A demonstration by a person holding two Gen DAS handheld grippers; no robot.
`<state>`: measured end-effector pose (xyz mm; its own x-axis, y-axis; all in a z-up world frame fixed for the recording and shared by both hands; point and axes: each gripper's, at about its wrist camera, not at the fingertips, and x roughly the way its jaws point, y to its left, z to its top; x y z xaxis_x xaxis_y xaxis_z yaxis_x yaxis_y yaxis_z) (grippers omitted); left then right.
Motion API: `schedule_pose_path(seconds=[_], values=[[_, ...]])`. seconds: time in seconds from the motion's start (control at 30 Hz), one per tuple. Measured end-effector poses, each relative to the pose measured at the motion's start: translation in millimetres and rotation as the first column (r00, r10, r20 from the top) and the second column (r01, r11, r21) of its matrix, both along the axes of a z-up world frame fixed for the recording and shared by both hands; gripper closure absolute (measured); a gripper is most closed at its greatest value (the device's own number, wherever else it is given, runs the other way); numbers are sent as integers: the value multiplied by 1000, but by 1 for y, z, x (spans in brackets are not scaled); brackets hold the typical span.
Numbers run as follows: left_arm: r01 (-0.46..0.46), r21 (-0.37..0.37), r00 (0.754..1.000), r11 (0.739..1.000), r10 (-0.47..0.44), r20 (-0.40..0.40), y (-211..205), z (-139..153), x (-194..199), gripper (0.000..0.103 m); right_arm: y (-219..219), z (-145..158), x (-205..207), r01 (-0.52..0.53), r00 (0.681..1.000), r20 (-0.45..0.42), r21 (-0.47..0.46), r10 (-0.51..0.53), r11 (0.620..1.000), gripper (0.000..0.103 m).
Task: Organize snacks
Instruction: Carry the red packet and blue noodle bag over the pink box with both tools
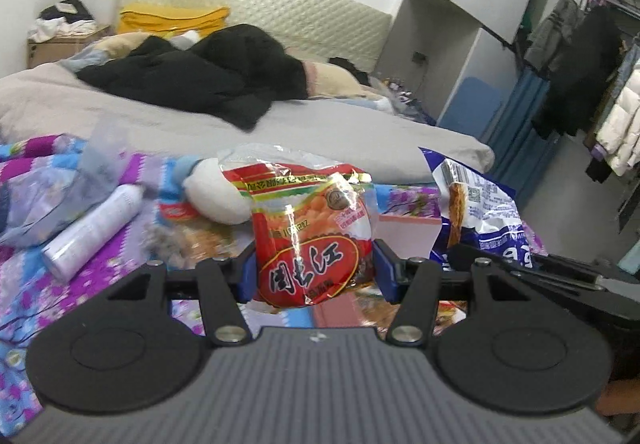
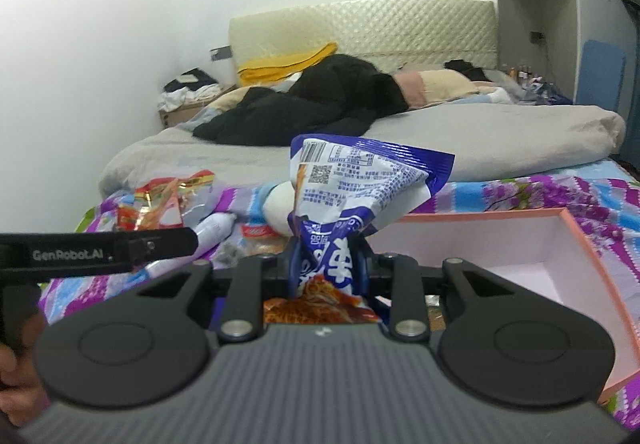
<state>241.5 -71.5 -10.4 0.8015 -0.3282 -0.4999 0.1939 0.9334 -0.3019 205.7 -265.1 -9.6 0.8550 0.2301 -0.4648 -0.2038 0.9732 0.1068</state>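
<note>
My left gripper [image 1: 314, 272] is shut on a red snack bag [image 1: 312, 228] with orange pieces pictured on it, held upright above the bedspread. My right gripper [image 2: 326, 264] is shut on a blue and white snack bag [image 2: 352, 184], which stands crumpled between the fingers. The blue bag also shows at the right of the left wrist view [image 1: 476, 212]. The red bag shows at the left of the right wrist view [image 2: 160, 204]. A pink box [image 2: 592, 256], open and white inside, lies on the bedspread to the right of my right gripper.
A white spray can [image 1: 92, 232], a clear plastic bag [image 1: 60, 188], a white plush toy [image 1: 216, 192] and more snack packets [image 1: 188, 228] lie on the flowered bedspread. A grey duvet [image 1: 320, 124] and black jacket [image 1: 200, 76] are behind. A clothes rack [image 1: 592, 84] stands at right.
</note>
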Motion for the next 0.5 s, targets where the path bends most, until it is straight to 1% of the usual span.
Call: schedule_pose_path(seconds=[0.13, 0.27, 0.5], values=[[47, -10, 999, 999, -47, -1, -29, 3, 21, 41, -21, 3, 10, 39, 999, 2, -6, -39, 999, 73], [91, 13, 995, 996, -90, -36, -61, -8, 48, 41, -44, -3, 23, 86, 996, -9, -11, -86, 996, 72], [170, 39, 976, 985, -163, -142, -111, -48, 85, 41, -83, -43, 43, 155, 981, -119, -12, -155, 988, 72]])
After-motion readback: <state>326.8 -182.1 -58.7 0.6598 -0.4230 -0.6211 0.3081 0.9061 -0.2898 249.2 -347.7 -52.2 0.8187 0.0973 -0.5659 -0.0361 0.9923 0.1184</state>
